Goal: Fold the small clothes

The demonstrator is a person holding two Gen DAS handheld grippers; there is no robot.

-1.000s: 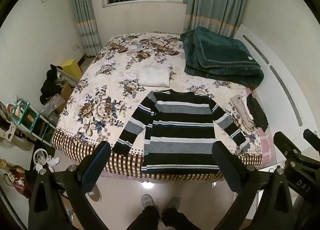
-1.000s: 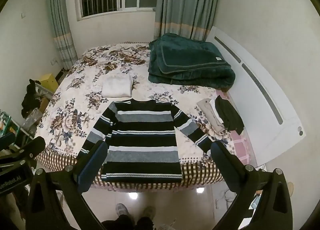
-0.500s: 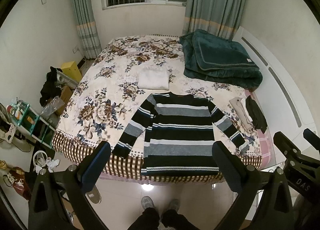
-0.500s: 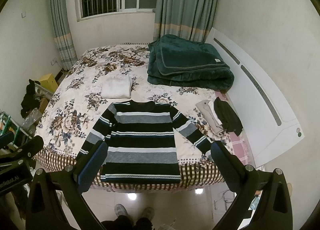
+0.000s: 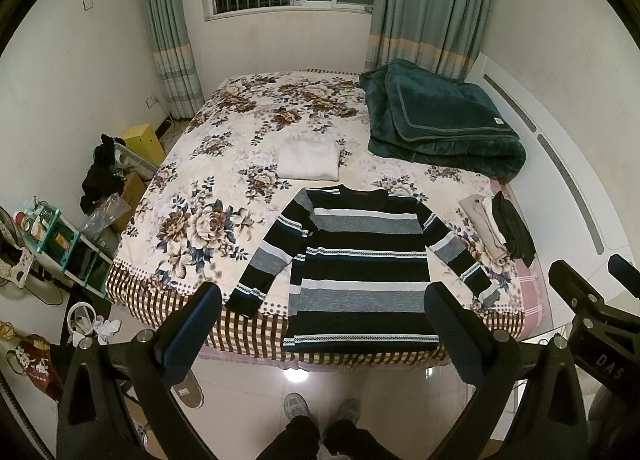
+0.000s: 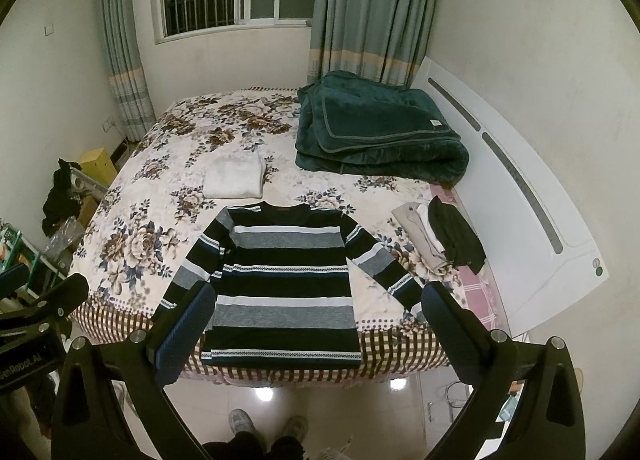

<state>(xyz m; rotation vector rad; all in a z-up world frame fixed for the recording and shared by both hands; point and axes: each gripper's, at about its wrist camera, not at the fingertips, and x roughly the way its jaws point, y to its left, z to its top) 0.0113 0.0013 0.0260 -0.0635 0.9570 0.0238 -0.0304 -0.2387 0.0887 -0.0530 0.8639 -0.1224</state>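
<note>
on bed (image 5: 208, 196), near its foot edge: sweater (image 5: 360, 260) flat, sleeves spread, white folded cloth (image 5: 308, 160) just beyond collar. left gripper (image 5: 320, 324) and right gripper (image 6: 316, 320) above floor, jaws wide apart, empty.

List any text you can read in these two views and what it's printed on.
"DAS": on the right gripper body, seen in the left view.
"enRobot.AI", its start cut off: on the left gripper body, seen in the right view.
White tag on the green blanket: too small to read.
Red bag print: unreadable.
</note>
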